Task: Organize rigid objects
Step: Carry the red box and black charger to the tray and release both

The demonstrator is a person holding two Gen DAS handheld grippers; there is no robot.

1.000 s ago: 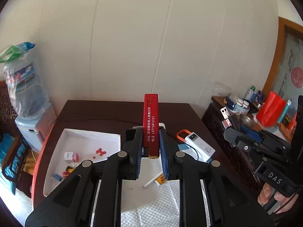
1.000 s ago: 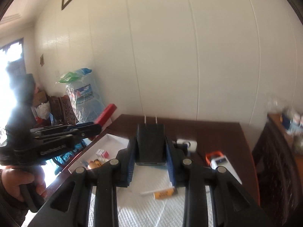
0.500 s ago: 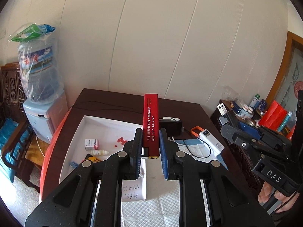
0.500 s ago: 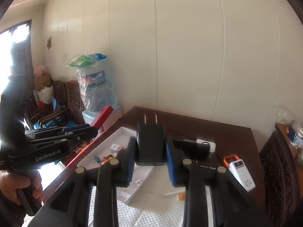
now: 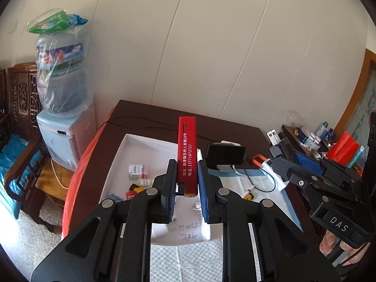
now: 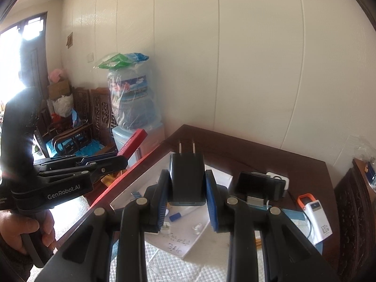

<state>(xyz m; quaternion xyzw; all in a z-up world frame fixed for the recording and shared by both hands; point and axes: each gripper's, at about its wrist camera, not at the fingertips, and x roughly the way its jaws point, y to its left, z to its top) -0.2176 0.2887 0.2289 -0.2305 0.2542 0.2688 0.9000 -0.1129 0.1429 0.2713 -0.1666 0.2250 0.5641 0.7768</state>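
Note:
My left gripper (image 5: 186, 176) is shut on a slim red box with white print (image 5: 186, 150), which stands upright over the white tray (image 5: 150, 144). A black two-prong charger plug (image 6: 186, 178) sits clamped in my right gripper (image 6: 186, 189), prongs pointing away, above the tray's near corner (image 6: 141, 183). In the right wrist view the left gripper (image 6: 122, 159) shows at the left with the red box (image 6: 134, 141) sticking out. In the left wrist view the right gripper (image 5: 277, 151) appears at the right, holding the plug (image 5: 273, 138).
The tray holds a small white box (image 5: 138, 171), a little bottle and several small items. On the dark table (image 5: 145, 117) lie a black device (image 5: 225, 154), a white-orange power bank (image 6: 316, 218), cables and a white padded cloth (image 5: 188, 260). A water dispenser (image 5: 61, 122) stands to the left.
Both grippers have travelled left with their loads, from above the padded cloth to above the white tray. The tray and the water dispenser now sit nearer the middle of both views.

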